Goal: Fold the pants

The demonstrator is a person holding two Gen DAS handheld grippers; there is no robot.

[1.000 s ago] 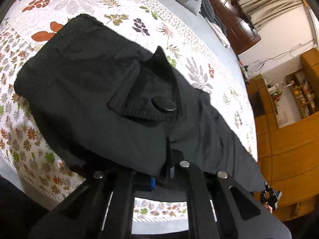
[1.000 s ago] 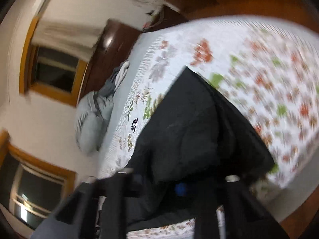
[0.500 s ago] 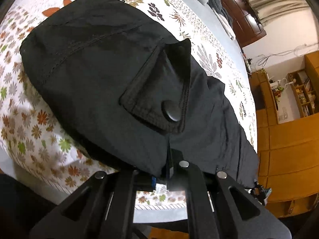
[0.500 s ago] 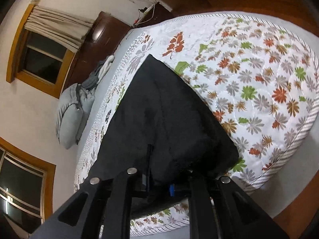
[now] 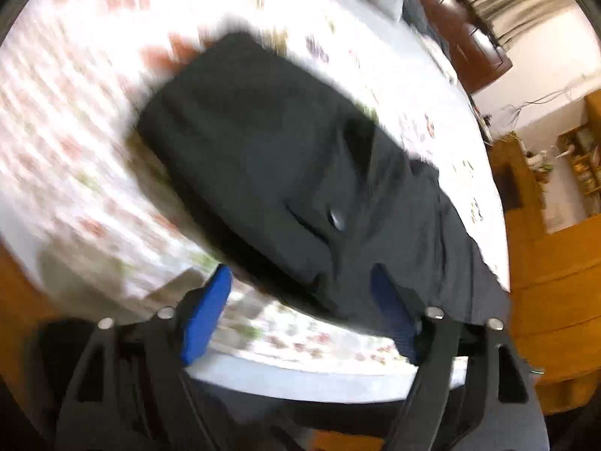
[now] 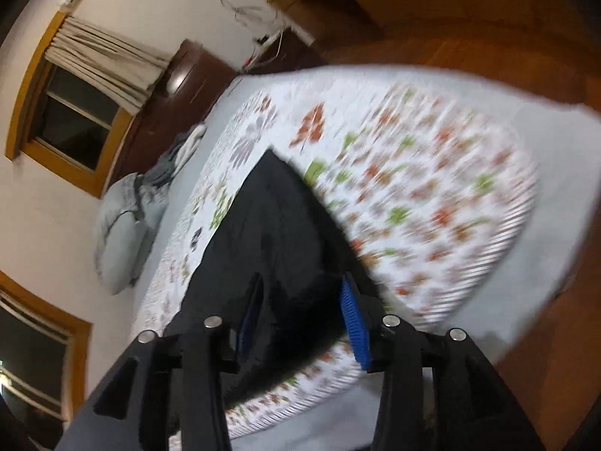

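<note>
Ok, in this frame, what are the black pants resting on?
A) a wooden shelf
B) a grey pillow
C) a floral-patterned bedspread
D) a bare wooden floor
C: the black pants lie folded on the floral bedspread, whose leaf and flower print shows around them in both wrist views.

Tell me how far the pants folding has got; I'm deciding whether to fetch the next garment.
Done: the black pants lie doubled over on the floral bedspread, pocket flap on top. In hand: nothing; the left gripper and right gripper have just been opening, pads off the cloth. Left: possibly one more fold; the far end still trails out flat.
</note>
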